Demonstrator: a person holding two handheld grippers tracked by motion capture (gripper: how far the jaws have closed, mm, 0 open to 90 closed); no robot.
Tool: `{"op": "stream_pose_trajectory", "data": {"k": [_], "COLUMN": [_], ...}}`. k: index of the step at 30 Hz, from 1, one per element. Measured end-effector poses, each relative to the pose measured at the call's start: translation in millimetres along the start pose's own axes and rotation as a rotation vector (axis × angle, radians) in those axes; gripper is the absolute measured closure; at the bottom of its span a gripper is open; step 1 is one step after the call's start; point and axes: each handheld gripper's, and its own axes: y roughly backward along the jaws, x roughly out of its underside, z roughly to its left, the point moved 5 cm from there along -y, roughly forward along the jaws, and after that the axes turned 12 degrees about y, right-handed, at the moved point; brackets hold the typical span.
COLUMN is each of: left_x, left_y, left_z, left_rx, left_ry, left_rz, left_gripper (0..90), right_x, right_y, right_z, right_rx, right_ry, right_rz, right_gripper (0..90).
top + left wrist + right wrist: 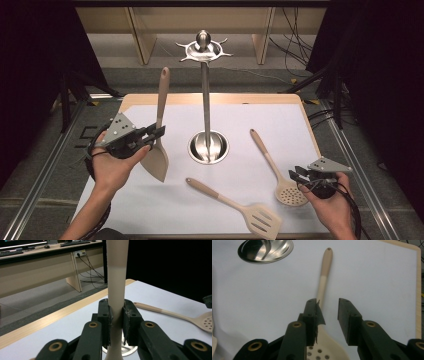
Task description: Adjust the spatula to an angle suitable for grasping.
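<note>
Two grippers are in your hands at the white table (150, 210). Your left gripper (159, 133) is clamped on the handle of a cream turner (159, 150). In the left gripper view, both black pads press on that handle (116, 315), one from each side, and the handle stands straight up between them. In the high view the turner is held upright over the left part of the table, with its wide flat blade at the bottom and its handle tip pointing up and away from you. I cannot tell if the blade touches the table. The turner is just to the left of the shiny metal stand (205, 100), which has a round base (208, 148) and a ring of hooks at the top (202, 50). Your right gripper (296, 176) sits low near the right front corner of the table, and its jaws stand apart with nothing squeezed. In the right gripper view, the spoon with holes (323, 290) lies flat on the table under those jaws, with its handle pointing away toward the stand's base (265, 251). The spoon's bowl (290, 195) is right beside the jaw tips in the high view. A slotted turner (240, 207) lies flat near the front edge, between your two hands.
</note>
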Motion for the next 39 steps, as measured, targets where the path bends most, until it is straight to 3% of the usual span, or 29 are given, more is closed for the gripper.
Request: {"op": "stream_pose_trajectory", "data": {"k": [4,6,7,10,11,12,13,14,17,22,24,26,27,28,30,32,33,34,39], "left_x": [-1.9,-1.3,-3.1,-4.3,-3.5,-5.8,-5.2,-7.2,-7.0,-10.8,-10.3,-12.2,-12.0,-13.9,-13.2,-15.7,-15.4,-17.1,-19.8], "left_y": [-1.8,-1.4,-2.7,-3.4,-2.7,-4.2,-3.9,-5.2,-5.5,-9.8,-9.8,-11.2,-11.1,-12.5,-12.0,-13.7,-13.5,-14.4,-16.4], "left_z": [-0.2,-1.0,0.3,0.8,-0.3,0.1,-0.9,0.2,-0.6,2.2,1.4,2.3,0.8,1.3,0.3,0.4,-0.5,0.3,-0.4], "left_rx": [0.004,-0.003,0.004,0.0,-0.008,0.0,-0.005,0.002,-0.004,0.002,-0.002,0.004,0.0,0.008,0.005,0.009,0.008,0.012,0.008], "left_ry": [-0.003,0.017,-0.005,-0.005,0.016,-0.004,0.014,-0.011,0.011,-0.014,0.008,-0.016,0.002,-0.017,0.0,-0.015,-0.003,-0.021,-0.005], "left_rz": [0.004,0.011,0.003,0.008,0.017,0.007,0.015,0.007,0.016,0.013,0.023,0.015,0.025,0.015,0.024,0.017,0.026,0.017,0.025], "left_gripper": [78.0,78.0,78.0,78.0,77.9,77.9,77.9,77.9,77.9,77.9,77.9,77.9,77.9,77.9,77.9,77.9,77.9,77.9,77.9], "right_x": [-0.2,-0.2,-0.1,-0.1,-0.1,-0.1,0.0,0.0,-0.1,0.2,-0.2,-0.2,-0.1,-0.1,0.0,-0.3,-0.3,-0.3,-0.2], "right_y": [0.0,0.0,0.0,0.0,-0.1,-0.1,-0.2,-0.2,-0.1,0.0,0.0,-0.1,-0.2,-0.5,0.0,-0.2,-0.3,-0.3,-0.3], "right_z": [0.0,-0.1,-0.2,-0.3,-0.1,-0.1,-0.2,-0.2,-0.1,0.1,-0.1,-0.2,-0.4,1.1,-0.1,-0.3,-0.3,-0.3,-0.5], "right_rx": [0.0,0.0,0.001,0.001,0.0,0.0,0.0,0.0,0.0,-0.001,0.001,0.001,0.002,-0.013,0.0,0.002,0.001,0.001,0.001], "right_ry": [0.0,0.0,-0.001,0.0,0.0,0.0,0.0,0.0,0.0,-0.004,0.0,0.0,0.0,-0.013,-0.004,0.0,0.0,0.0,0.001], "right_rz": [0.0,0.0,0.001,0.001,0.001,0.001,0.001,0.001,0.001,0.005,0.001,0.001,0.001,0.002,0.003,0.0,0.0,0.0,0.001], "right_gripper": [69.3,69.3,69.3,69.3,69.3,69.3,69.3,69.3,69.3,69.3,69.3,69.4,69.4,69.4,69.4,69.4,69.4,69.4,69.4]}}
